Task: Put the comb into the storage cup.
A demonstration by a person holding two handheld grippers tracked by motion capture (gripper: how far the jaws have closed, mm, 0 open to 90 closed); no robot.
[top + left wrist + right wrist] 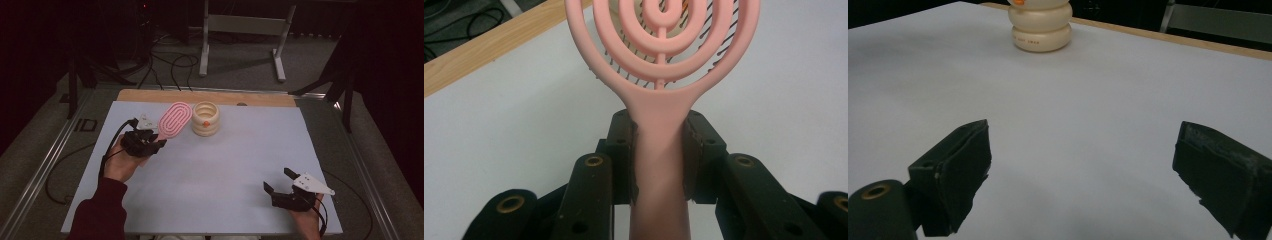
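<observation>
- Seen from the high view: a pale worktop [210,170] with a wooden strip along its far edge, dark floor and cables beyond.
- Left gripper [159,144] at the far left of the worktop, held in a hand with a dark red sleeve, fingers [621,150] clamped on the handle of a pink hairbrush [175,120].
- In the left gripper view: brush handle [658,165] pinched squarely between both pads, oval head of concentric pink loops reaching away from the gripper, dark bristles visible through the gaps.
- Brush head pointing toward the far edge, just beside a cream ribbed holder [205,119] standing upright near the far middle of the worktop.
- Something small and orange inside the top of the holder; too small to identify.
- Cannot tell whether the brush head rests on the worktop or hangs just above it.
- Right gripper [279,181] at the near right corner, well apart from brush and holder, fingers [960,172] spread wide with nothing between them.
- Judged progress: grasp of the brush done and secure; brush not yet in the holder.
- Likely left to do: lifting the brush, bringing it over the holder's opening, lowering it in, letting go.
</observation>
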